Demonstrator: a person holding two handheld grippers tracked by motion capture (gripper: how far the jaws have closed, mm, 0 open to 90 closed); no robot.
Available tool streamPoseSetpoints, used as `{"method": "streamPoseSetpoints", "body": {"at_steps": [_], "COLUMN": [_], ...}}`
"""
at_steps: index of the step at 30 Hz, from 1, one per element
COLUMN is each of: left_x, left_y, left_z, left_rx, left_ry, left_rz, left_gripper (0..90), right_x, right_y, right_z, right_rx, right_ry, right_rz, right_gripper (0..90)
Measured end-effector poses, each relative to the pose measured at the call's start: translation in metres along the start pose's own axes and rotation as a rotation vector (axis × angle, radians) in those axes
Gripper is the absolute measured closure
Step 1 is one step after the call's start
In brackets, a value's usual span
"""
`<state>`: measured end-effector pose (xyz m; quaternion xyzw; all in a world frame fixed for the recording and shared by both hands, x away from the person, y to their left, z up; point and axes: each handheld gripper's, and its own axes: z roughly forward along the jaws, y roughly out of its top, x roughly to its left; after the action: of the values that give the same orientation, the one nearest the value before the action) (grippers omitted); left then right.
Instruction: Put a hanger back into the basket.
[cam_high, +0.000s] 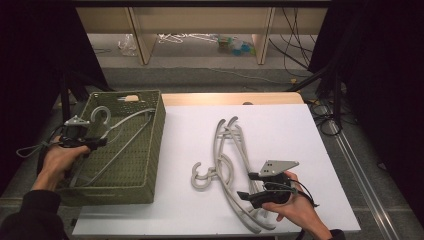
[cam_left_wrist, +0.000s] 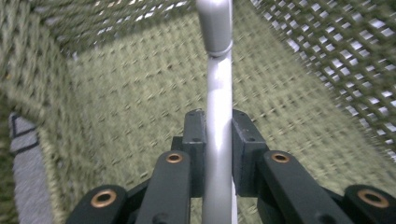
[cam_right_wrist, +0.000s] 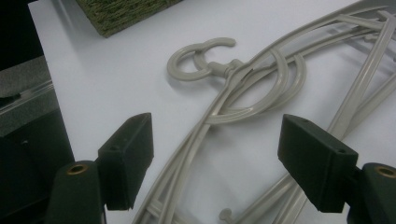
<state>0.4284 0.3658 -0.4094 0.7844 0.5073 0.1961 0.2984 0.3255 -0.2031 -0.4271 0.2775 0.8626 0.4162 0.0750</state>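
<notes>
- Left gripper (cam_high: 95, 142) hung over the green woven basket (cam_high: 150, 150) at the left side of the table, its jaws clamped tight on a grey hanger (cam_high: 125, 135).
- From that gripper's own camera, the two black pads (cam_left_wrist: 195, 140) pressed on either side of the hanger's bar (cam_left_wrist: 218, 116), which ran straight up between them, with the basket's woven floor behind it.
- That hanger lay slanted inside the basket, its hook (cam_high: 100, 114) up near the far left corner and its arms stretching toward the basket's near and right walls.
- Right gripper (cam_high: 250, 185) sat low over the white tabletop (cam_high: 300, 130) at the near right, held in the person's right hand (cam_high: 295, 207); its jaws stood wide apart and gripped nothing.
- Between those parted jaws, as its camera saw it, lay a loose pile of grey hangers (cam_right_wrist: 243, 88) on the white surface, their hooks (cam_right_wrist: 196, 60) pointing toward the basket.
- In the high view the pile (cam_high: 230, 165) spread from the middle of the table down to the near edge, just left of the right gripper, well apart from the basket.
- Whether the right gripper's pads touched any hanger I could not tell.
- The person's left hand (cam_high: 57, 160) held its gripper at the basket's left wall.
</notes>
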Motion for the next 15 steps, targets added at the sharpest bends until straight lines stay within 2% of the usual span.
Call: {"method": "streamPoseSetpoints", "body": {"at_steps": [3,6,7,9,10,11,13,14,15], "left_x": [0.004,0.007,0.007,0.008,0.008,0.008,0.01,0.01,0.01], "left_y": [-0.006,-0.008,-0.008,-0.009,-0.009,-0.01,-0.011,-0.01,-0.01], "left_z": [0.006,0.006,0.005,0.008,0.007,0.008,0.008,0.004,0.004], "left_rx": [-0.003,0.0,0.011,-0.018,0.0,-0.015,-0.007,0.024,0.024], "left_ry": [0.023,0.027,0.031,0.04,0.048,0.055,0.069,0.093,0.093], "left_rz": [-0.062,-0.093,-0.091,-0.109,-0.115,-0.134,-0.155,-0.162,-0.162], "left_gripper": [74.2,73.4,73.2,71.5,71.5,70.8,69.3,68.3,68.4], "right_x": [0.0,0.0,0.0,0.0,0.0,0.001,0.001,0.001,0.001], "right_y": [0.0,0.0,0.0,0.0,0.0,0.0,0.0,0.0,0.0], "right_z": [0.0,0.0,0.0,0.001,0.001,0.001,0.001,0.001,0.001], "right_rx": [0.001,-0.004,-0.003,0.001,0.001,0.002,0.002,0.0,0.0], "right_ry": [0.003,-0.001,0.0,0.004,0.004,0.006,0.007,0.008,0.008], "right_rz": [-0.001,0.001,0.005,0.003,0.003,0.003,0.002,0.003,0.003], "right_gripper": [27.8,27.7,27.8,27.8,27.8,27.8,27.7,27.8,27.8]}}
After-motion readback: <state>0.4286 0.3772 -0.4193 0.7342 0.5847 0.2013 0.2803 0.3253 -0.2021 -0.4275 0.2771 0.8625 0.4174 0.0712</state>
